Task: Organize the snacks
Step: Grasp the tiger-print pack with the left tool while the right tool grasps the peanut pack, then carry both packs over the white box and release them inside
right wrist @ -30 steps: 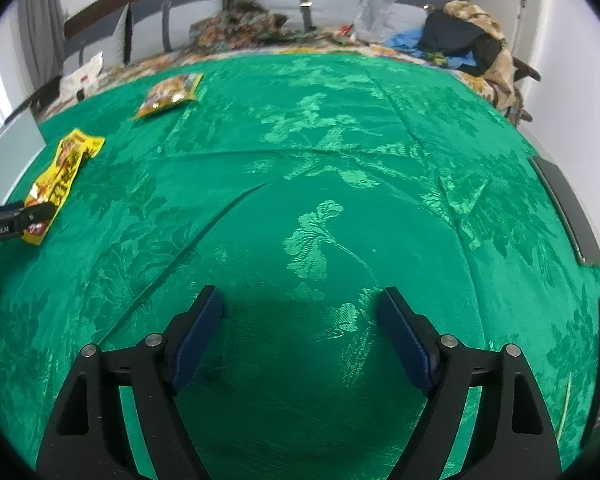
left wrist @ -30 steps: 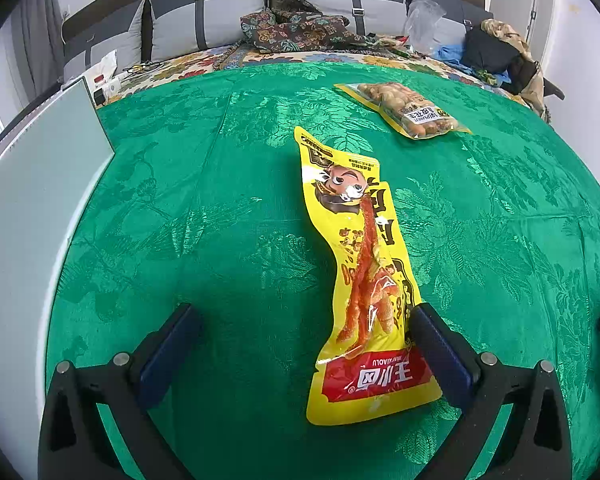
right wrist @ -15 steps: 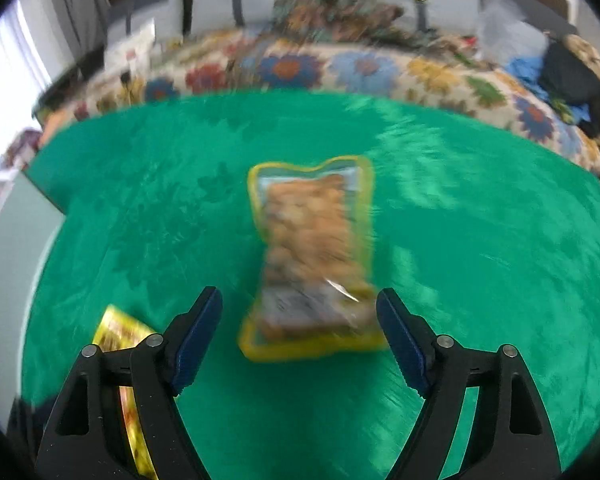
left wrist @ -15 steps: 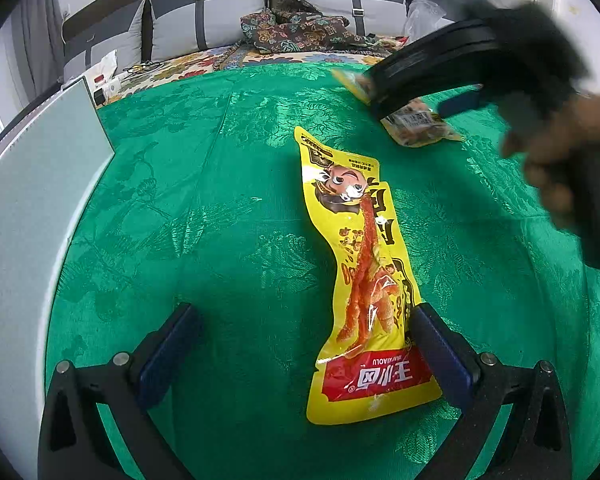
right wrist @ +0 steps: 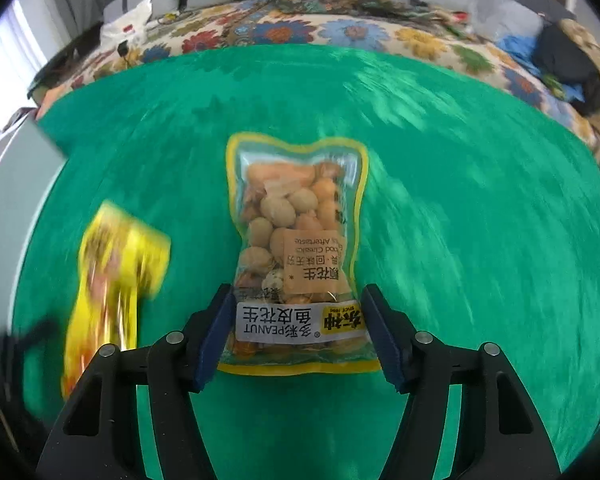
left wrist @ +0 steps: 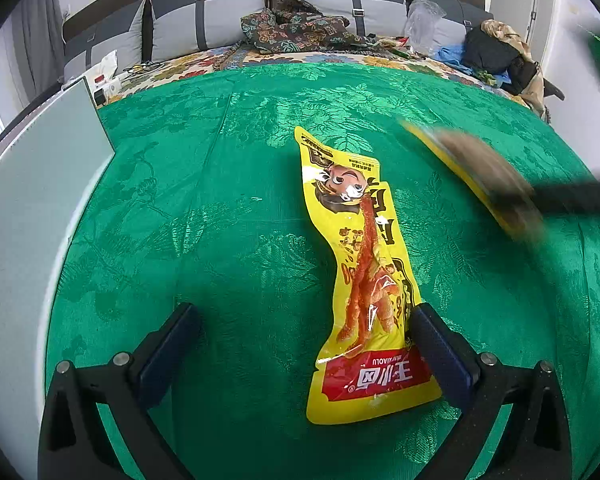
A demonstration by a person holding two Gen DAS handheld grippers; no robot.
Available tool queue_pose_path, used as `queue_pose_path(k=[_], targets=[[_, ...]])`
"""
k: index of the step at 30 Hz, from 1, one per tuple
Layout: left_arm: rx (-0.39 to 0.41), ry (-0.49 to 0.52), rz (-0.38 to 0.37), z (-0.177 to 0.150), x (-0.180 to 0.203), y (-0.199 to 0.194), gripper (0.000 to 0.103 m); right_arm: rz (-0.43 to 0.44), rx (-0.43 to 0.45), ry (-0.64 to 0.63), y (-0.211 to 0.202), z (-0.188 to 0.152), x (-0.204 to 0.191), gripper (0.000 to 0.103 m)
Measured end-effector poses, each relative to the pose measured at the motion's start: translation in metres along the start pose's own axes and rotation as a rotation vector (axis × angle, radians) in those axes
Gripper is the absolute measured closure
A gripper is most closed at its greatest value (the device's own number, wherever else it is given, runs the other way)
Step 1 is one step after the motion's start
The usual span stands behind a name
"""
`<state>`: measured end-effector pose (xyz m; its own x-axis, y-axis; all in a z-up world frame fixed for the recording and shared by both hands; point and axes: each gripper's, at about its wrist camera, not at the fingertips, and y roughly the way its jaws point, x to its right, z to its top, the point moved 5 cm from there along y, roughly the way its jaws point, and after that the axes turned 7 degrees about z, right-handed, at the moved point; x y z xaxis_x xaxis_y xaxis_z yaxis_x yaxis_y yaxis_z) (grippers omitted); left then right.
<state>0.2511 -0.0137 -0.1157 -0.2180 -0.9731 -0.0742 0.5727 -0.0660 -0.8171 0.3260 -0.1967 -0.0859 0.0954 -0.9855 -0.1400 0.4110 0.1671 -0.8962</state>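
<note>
The right gripper (right wrist: 298, 332) has its pads closed on the bottom edge of the peanut bag (right wrist: 296, 248) — a clear, yellow-rimmed pouch packed with coated peanuts, hanging over the green tablecloth (right wrist: 460, 240). The left gripper (left wrist: 300, 344) is spread wide and holding nothing; the long yellow snack pouch (left wrist: 364, 280) lies flat on the cloth, its red end just beside the right-hand finger (left wrist: 440, 352). A grey panel (left wrist: 32, 200) stands at the left edge — sofa cushions (left wrist: 204, 20) and heaped clothes sit behind.
</note>
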Motion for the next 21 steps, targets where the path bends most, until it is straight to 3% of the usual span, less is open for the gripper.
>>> queue_pose_path(k=[5, 8, 10, 12, 17, 18, 19, 20, 21], targets=[[-0.003, 0.003, -0.002, 0.0, 0.0, 0.0, 0.0, -0.06, 0.044, -0.049, -0.044, -0.103, -0.006, 0.036], [-0.085, 0.025, -0.008, 0.005, 0.002, 0.003, 0.0, -0.072, 0.088, -0.02, -0.065, -0.143, 0.001, 0.033], [-0.126, 0.027, -0.028, 0.013, 0.005, 0.004, 0.0, -0.032, 0.072, 0.025, -0.069, -0.151, 0.012, 0.028], [-0.116, 0.026, -0.049, 0.025, 0.011, 0.004, 0.0, 0.024, 0.037, 0.064, -0.068, -0.15, 0.022, 0.027], [-0.168, 0.088, -0.012, 0.039, 0.029, 0.025, 0.001, 0.032, -0.074, 0.056, -0.056, -0.126, 0.023, 0.027], [-0.169, 0.059, -0.024, 0.04, 0.027, 0.024, 0.017, 0.033, -0.071, 0.048, -0.055, -0.123, 0.023, 0.029], [-0.147, 0.049, -0.02, 0.042, 0.025, 0.02, 0.044, 0.041, -0.062, 0.053, -0.055, -0.122, 0.025, 0.035], [-0.147, 0.059, 0.002, 0.041, 0.023, 0.017, 0.047, 0.076, -0.045, 0.095, -0.058, -0.121, 0.03, 0.038], [-0.155, 0.064, -0.023, 0.038, 0.021, 0.014, 0.047, 0.093, -0.038, 0.121, -0.06, -0.122, 0.034, 0.043]])
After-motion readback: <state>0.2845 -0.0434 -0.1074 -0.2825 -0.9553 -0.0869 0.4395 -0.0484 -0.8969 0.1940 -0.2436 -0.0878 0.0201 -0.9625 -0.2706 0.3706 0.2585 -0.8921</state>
